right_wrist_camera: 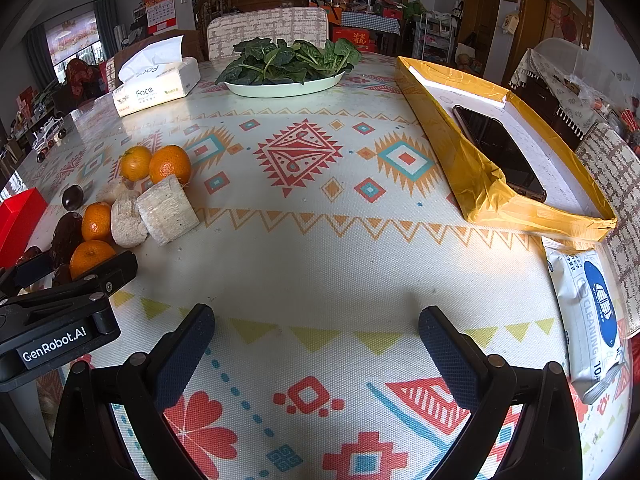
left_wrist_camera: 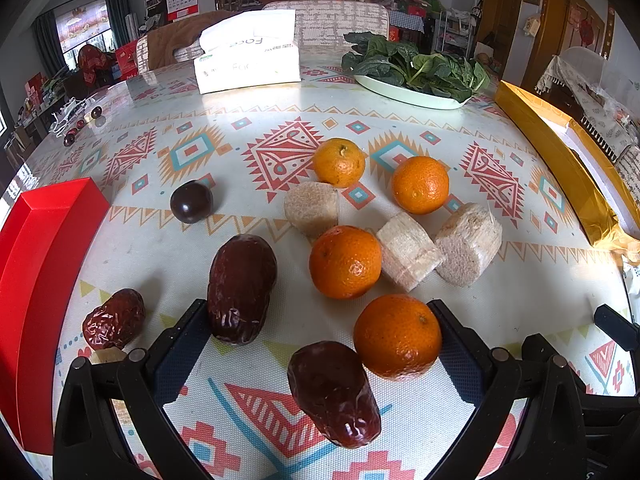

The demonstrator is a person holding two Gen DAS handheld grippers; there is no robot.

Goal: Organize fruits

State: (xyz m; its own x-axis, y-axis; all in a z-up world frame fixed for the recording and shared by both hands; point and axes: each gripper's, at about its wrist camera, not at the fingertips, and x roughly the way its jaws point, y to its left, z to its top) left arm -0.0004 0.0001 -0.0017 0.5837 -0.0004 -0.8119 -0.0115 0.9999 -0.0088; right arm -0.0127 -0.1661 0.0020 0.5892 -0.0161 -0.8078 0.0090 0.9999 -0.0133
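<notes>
Several oranges lie on the patterned tablecloth; the nearest orange [left_wrist_camera: 397, 336] sits just inside my left gripper's right finger. A dark red date [left_wrist_camera: 334, 392] lies between the open fingers of my left gripper [left_wrist_camera: 320, 344]. A bigger date [left_wrist_camera: 241, 288] touches the left finger, and a third date [left_wrist_camera: 114, 318] lies further left. A dark plum [left_wrist_camera: 191, 201] and three pale wrapped cakes [left_wrist_camera: 406, 256] lie beyond. My right gripper [right_wrist_camera: 316, 344] is open and empty over bare cloth. The fruit pile [right_wrist_camera: 96, 220] and the left gripper [right_wrist_camera: 60, 312] show at its left.
A red box [left_wrist_camera: 36, 264] stands at the left edge. A gold-taped tray [right_wrist_camera: 480, 184] with a phone [right_wrist_camera: 500, 152] is at the right. A plate of greens [right_wrist_camera: 284, 84], a tissue box [right_wrist_camera: 156, 84] and a wipes pack [right_wrist_camera: 588, 320] are also on the table.
</notes>
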